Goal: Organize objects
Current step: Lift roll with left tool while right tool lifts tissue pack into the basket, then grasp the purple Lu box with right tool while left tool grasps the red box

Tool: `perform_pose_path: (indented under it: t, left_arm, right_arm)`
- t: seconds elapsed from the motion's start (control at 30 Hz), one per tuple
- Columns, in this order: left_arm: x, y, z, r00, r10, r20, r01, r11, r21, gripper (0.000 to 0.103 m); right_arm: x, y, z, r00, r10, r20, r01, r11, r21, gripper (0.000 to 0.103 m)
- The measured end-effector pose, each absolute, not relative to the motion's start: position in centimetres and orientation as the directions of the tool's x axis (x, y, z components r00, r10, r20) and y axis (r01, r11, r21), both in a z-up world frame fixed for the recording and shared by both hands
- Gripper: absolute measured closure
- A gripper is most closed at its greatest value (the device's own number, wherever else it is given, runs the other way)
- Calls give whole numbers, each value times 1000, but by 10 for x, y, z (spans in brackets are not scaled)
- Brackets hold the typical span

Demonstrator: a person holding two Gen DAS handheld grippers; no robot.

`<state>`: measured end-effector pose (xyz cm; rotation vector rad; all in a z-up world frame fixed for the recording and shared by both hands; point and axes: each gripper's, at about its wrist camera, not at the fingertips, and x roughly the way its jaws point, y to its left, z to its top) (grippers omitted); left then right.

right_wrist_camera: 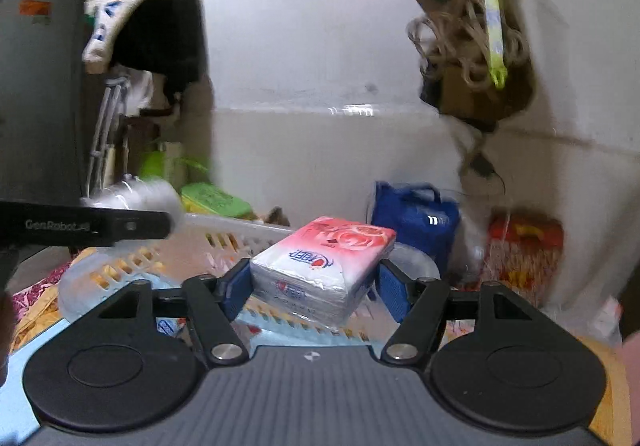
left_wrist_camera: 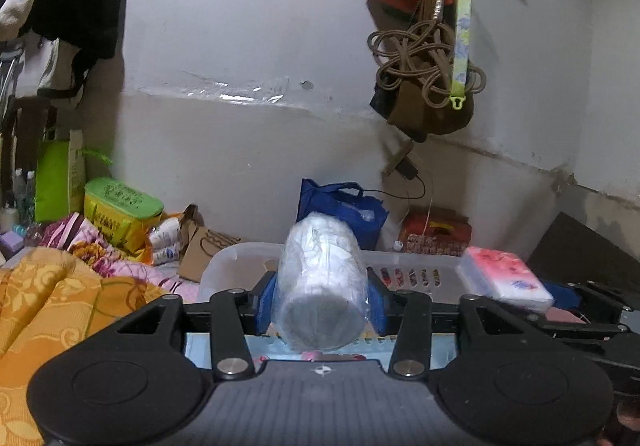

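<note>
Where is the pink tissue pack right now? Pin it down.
The pink tissue pack sits between the right gripper fingers, held above the white slotted basket. In the left wrist view it shows at right, beside the wrapped roll.

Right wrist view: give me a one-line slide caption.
Right gripper clamps a pink tissue pack above the white slotted basket.

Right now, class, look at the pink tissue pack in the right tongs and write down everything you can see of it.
The tissue pack is a soft rectangular block wrapped in glossy clear plastic, its top pink with a rose print fading to white, with a blue and red logo. The right tongs clamp it between their blue pads, with one corner pointing toward the camera. It is held above the white slotted basket. In the left wrist view it appears at the right, beyond the basket's rim.
</note>
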<state>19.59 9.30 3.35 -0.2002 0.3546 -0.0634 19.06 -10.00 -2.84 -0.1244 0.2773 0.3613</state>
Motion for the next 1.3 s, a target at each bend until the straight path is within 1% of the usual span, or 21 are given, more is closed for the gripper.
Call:
perform_pose_path:
  t: [0.03, 0.07, 0.1, 0.2, 0.33, 0.43, 0.5, 0.57, 0.63, 0.77, 0.8, 0.87, 0.97, 1.0, 1.03, 1.1, 1.3]
  left_arm:
    - [193, 95, 33, 941, -99, -325, 30, 977, -213, 4]
    - [192, 96, 33, 944, -95, -316, 24, 975, -220, 0]
    - [189, 98, 33, 951, -81, -300, 16, 977, -213, 0]
    - [175, 99, 41, 961, -60, -269, 10, 983, -183, 0]
    - [136, 93, 55, 972, -101, -213, 71, 987, -143, 0]
    - [92, 83, 51, 976, -145, -163, 130, 986, -103, 0]
    - [68, 80, 39, 977, -160, -142, 144, 983, -116, 0]
    - [60, 76, 25, 969, -179, -171, 158, 979, -129, 0]
    - [66, 72, 9, 958, -181, -224, 157, 980, -119, 0]
    - [91, 67, -26, 916, -121, -382, 95, 992, -86, 0]
    - [97, 68, -34, 905, -110, -411, 82, 993, -85, 0]
    - [106, 75, -46, 886, -112, -450, 69, 991, -110, 0]
    - [114, 82, -59, 867, -110, -485, 53, 990, -128, 1]
    - [115, 83, -62, 864, -105, -492, 50, 991, -123, 1]
    - [115, 83, -66, 861, -99, -499, 46, 992, -117, 1]
    - [113, 83, -69, 854, -96, -512, 45, 993, -111, 1]
    - [116, 77, -80, 837, -80, -542, 49, 996, -72, 1]
  right_arm:
    - [182, -99, -29, 928, 288, -236, -318, 943, -101, 0]
    - [173, -98, -28, 953, 240, -183, -265, 956, -127, 0]
    - [163, -99, -28, 966, 216, -138, -235, 962, -140, 0]
    - [138, -108, -21, 966, 236, -101, -247, 964, -102, 0]
    - [94, -118, -22, 963, 251, -97, -256, 966, -44, 0]
    - [68, -127, -40, 956, 275, -100, -276, 961, -4, 0]
    - [67, -130, -54, 949, 274, -159, -268, 962, 62, 0]
    - [70, -129, -68, 928, 279, -245, -266, 960, 86, 0]
    - [80, -125, -78, 918, 244, -311, -239, 969, 57, 0]
    - [90, -121, -92, 908, 197, -370, -208, 978, 11, 1]
    - [91, -123, -95, 903, 197, -381, -210, 978, 7, 3]
    - [92, -127, -98, 898, 196, -394, -206, 978, 19, 6]
    - [90, -131, -109, 889, 201, -412, -202, 979, 41, 8]
    - [91, -131, -112, 887, 192, -421, -196, 980, 34, 10]
    - [91, -132, -115, 882, 190, -431, -198, 980, 28, 16]
    - [95, -132, -120, 868, 187, -460, -198, 980, 26, 19]
    - [99, -131, -123, 859, 230, -458, -225, 972, 66, 21]
